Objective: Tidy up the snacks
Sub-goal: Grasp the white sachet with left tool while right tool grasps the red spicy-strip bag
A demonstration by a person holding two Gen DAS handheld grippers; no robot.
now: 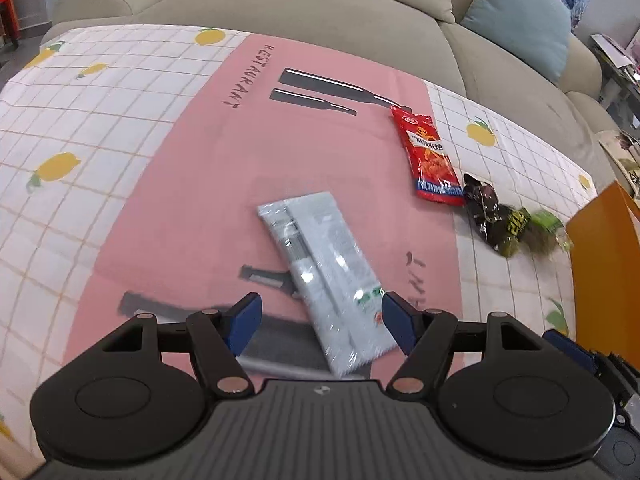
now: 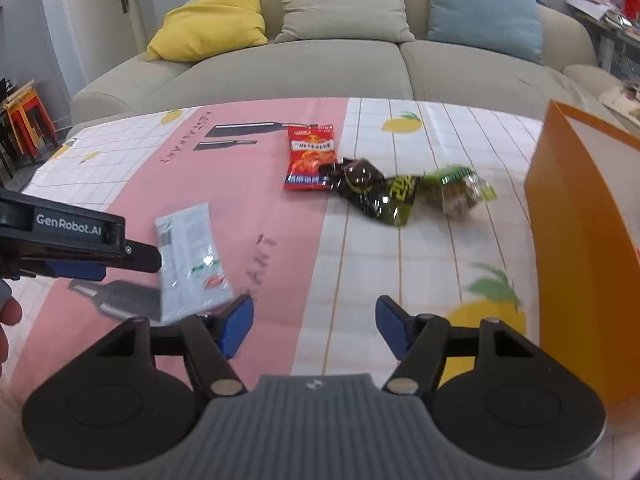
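A silver-white snack packet (image 1: 324, 268) lies on the pink mat, its near end between the open jaws of my left gripper (image 1: 322, 322), not gripped. It also shows in the right wrist view (image 2: 190, 260), with the left gripper (image 2: 132, 258) beside it. A red snack bag (image 1: 432, 156) (image 2: 310, 158), a black snack bag (image 1: 494, 216) (image 2: 372, 192) and a green packet (image 1: 550, 226) (image 2: 458, 190) lie further right. My right gripper (image 2: 314, 326) is open and empty above the tablecloth.
An orange box (image 2: 580, 240) (image 1: 604, 264) stands at the right edge of the table. A pink mat (image 1: 248, 152) covers the lemon-print tablecloth (image 2: 420, 240). A beige sofa (image 2: 320, 68) with cushions runs behind the table.
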